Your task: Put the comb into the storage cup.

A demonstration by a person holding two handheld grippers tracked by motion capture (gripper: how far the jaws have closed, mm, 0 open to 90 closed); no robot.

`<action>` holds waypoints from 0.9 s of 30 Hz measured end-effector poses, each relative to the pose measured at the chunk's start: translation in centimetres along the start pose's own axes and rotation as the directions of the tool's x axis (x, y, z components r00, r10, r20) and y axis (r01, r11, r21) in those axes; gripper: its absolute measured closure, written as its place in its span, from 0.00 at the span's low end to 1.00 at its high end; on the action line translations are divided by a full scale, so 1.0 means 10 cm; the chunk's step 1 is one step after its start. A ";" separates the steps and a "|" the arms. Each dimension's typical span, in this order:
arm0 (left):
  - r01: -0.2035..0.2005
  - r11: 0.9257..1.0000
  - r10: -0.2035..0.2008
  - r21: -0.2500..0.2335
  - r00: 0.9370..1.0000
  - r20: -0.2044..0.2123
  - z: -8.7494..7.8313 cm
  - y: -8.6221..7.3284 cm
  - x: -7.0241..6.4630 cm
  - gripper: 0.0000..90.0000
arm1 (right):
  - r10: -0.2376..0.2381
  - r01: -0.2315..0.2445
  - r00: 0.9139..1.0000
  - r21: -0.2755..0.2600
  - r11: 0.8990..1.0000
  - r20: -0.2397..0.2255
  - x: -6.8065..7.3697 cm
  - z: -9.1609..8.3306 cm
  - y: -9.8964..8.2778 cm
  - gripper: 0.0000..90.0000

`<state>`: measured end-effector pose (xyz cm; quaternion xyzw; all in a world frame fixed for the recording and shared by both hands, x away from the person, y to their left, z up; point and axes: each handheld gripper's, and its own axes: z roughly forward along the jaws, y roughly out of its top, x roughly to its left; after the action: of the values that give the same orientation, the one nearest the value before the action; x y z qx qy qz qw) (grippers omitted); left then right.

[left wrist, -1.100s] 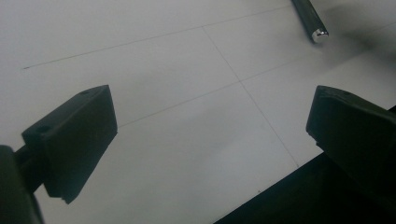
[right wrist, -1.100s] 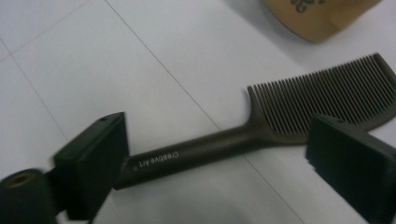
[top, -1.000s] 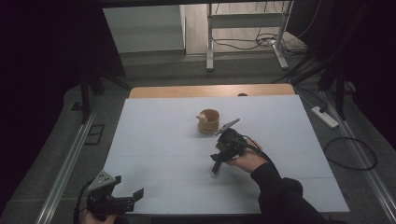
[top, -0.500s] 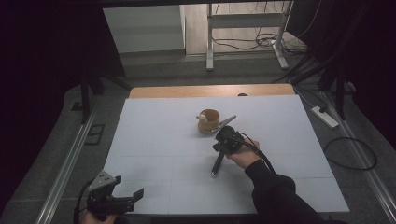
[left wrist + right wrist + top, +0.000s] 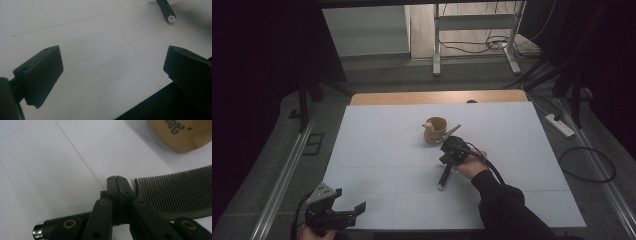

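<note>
right tongs (image 5: 117,180) clamped on comb (image 5: 175,192) handle, teeth alongside, near cup (image 5: 182,135).

The comb (image 5: 445,162) lies on the table (image 5: 377,145), just before the cup (image 5: 435,129).

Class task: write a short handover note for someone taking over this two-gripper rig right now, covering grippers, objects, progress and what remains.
Right gripper: shut on the comb, on the white table beside the wooden cup.
Left gripper: open, holding nothing, at the near table edge.
Done: comb gripped.
Left: lifting it; probably the cup is its destination, though that is a guess.
</note>
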<state>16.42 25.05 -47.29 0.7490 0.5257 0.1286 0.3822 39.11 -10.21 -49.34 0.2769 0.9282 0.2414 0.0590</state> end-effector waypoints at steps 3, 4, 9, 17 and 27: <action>0.000 1.000 0.000 0.000 1.000 0.000 0.00 0.00 0.00 0.04 | 0.003 -0.003 1.000 0.016 1.000 0.000 -0.01 0.05 -0.01 1.00; 0.001 1.000 -0.001 0.000 1.000 0.001 0.00 0.00 0.00 0.04 | 0.008 -0.008 1.000 0.019 1.000 -0.002 -0.01 0.06 -0.01 1.00; 0.002 1.000 -0.002 -0.001 1.000 0.002 0.00 0.00 0.00 0.04 | 0.013 -0.013 1.000 0.041 0.999 0.000 -0.01 0.12 -0.04 1.00; 0.002 1.000 -0.002 0.000 1.000 0.002 0.00 0.00 0.00 0.04 | 0.032 -0.032 0.999 0.051 0.998 -0.002 -0.04 0.09 -0.11 1.00; 0.006 1.000 -0.006 -0.001 1.000 0.001 0.00 0.00 0.00 0.04 | 0.046 -0.046 0.999 0.061 0.997 0.008 -0.07 -0.02 -0.27 1.00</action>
<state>16.44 25.08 -47.30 0.7474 0.5276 0.1273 0.3831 38.39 -12.62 -50.50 0.3008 0.9283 0.2134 0.0480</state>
